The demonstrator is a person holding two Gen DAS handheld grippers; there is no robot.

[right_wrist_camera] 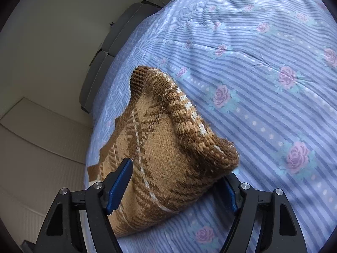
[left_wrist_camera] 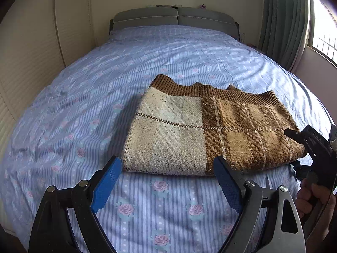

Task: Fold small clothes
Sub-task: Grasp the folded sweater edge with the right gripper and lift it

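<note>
There is one sweater, folded into a thick, knitted block, cream on the left and brown checks on the right. It lies in the middle of one big bed with a soft sheet of blue stripes and pink roses, and lots of bare sheet lies all around it. There are two claws. The left claw is wide and holds nothing, just near the sweater's near edge. The right claw is wide around the sweater's right corner, one blue finger lying on the wool.
</note>
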